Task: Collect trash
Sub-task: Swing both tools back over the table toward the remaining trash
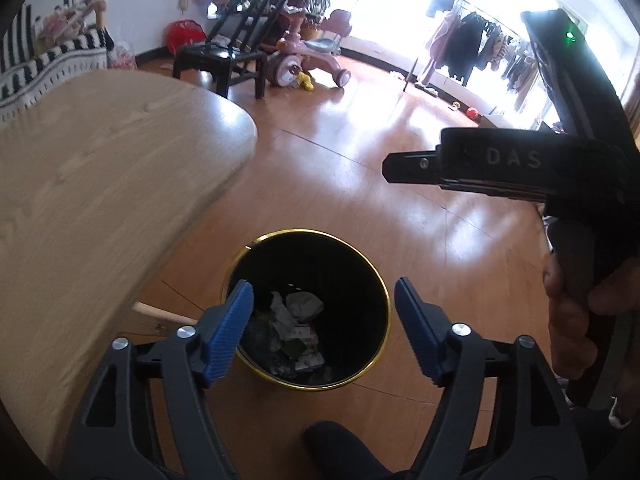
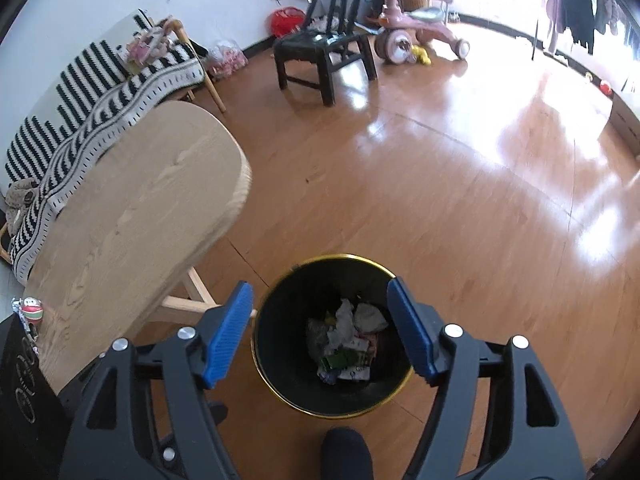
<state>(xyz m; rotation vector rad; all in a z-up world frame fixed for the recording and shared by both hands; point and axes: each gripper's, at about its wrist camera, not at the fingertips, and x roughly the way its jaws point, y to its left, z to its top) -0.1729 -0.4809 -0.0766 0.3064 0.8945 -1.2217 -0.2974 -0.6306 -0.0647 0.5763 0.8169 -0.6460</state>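
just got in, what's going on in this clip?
A person holds both grippers over the black, gold-rimmed bin on the floor beside the wooden table. The left gripper and right gripper are open with nothing between their pads. Crumpled paper and wrappers lie inside the bin.

Both wrist cameras look steeply down along their blue-padded fingers at the gold-rimmed bin near the 6 o'clock edge. The left view has the table at 9 o'clock; the right view sits further back. Both share the black chair near 12 o'clock
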